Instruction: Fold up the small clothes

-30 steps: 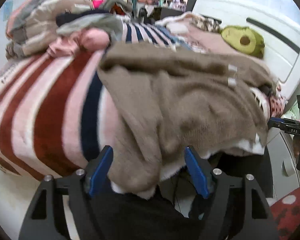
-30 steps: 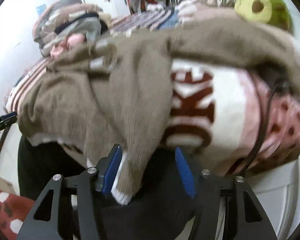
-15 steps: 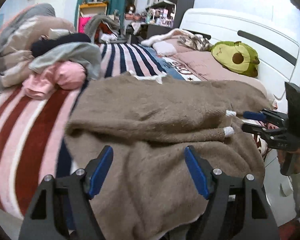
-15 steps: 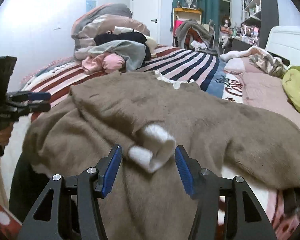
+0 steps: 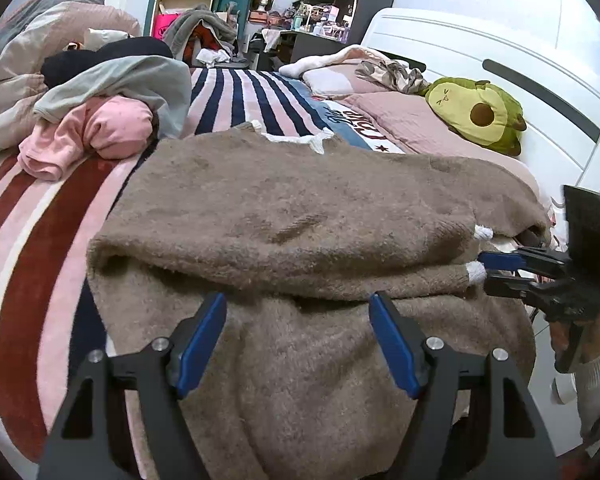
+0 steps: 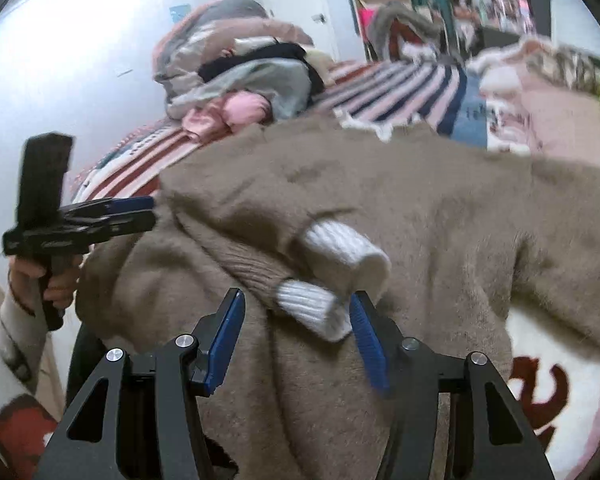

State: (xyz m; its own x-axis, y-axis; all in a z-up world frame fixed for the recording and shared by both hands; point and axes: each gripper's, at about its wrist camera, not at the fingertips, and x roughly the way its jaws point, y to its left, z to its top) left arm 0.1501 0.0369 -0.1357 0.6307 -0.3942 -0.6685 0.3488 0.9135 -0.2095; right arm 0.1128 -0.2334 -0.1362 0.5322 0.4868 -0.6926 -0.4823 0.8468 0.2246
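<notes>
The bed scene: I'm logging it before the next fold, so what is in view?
brown sweater: one, brown with white cuffs, spread on the bed's near edge, sleeves folded across it
striped blanket: one, pink, red and navy, under the sweater
clothes pile: one heap, grey, black, pink, far left
avocado plush: one, green, by the white headboard
left gripper: open, over the sweater
right gripper: open, jaws either side of the cuffs
</notes>
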